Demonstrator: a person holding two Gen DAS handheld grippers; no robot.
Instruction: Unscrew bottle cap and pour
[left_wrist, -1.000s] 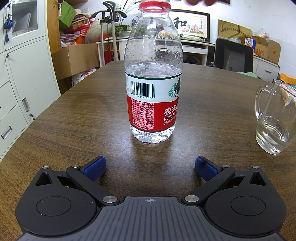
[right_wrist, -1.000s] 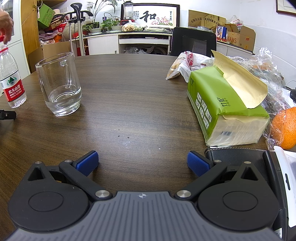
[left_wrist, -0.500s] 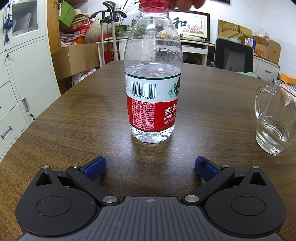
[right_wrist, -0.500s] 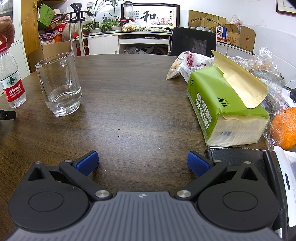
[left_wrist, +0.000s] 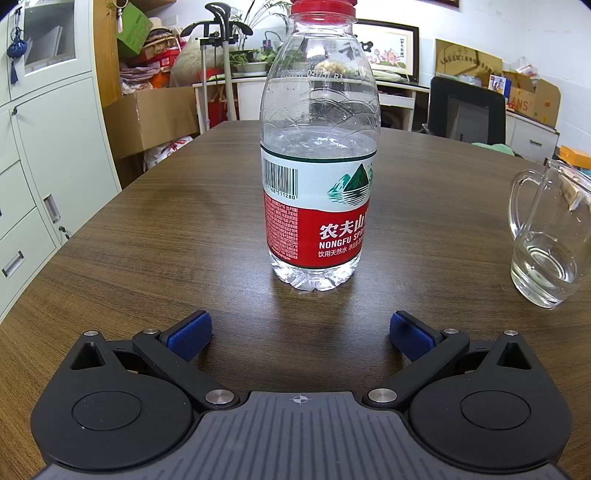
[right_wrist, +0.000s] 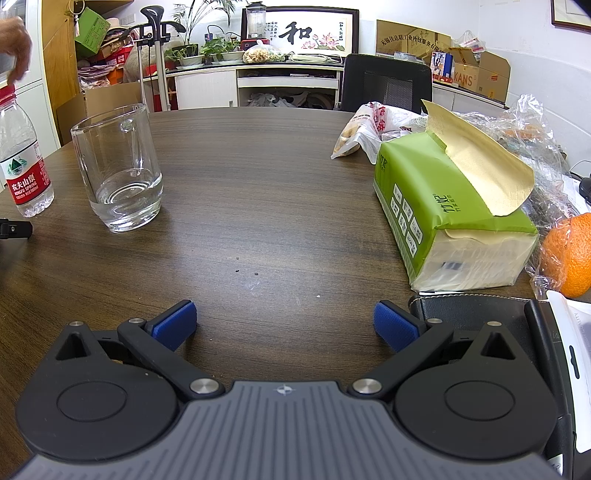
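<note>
A clear water bottle with a red label and a red cap stands upright on the brown table, straight ahead of my left gripper, which is open and empty a short way in front of it. A glass mug with a little water stands to the bottle's right. In the right wrist view the bottle is at the far left, the mug beside it, and my right gripper is open and empty over the table. A bare hand hovers just above the cap.
A green tissue pack lies to the right, with plastic bags behind it and an orange at the far right. A black leather item lies by the right gripper. Cabinets stand left of the table.
The bottle has turned a little, so its label faces more to the left. The hand has lifted off the cap. Both grippers have stayed in place.
</note>
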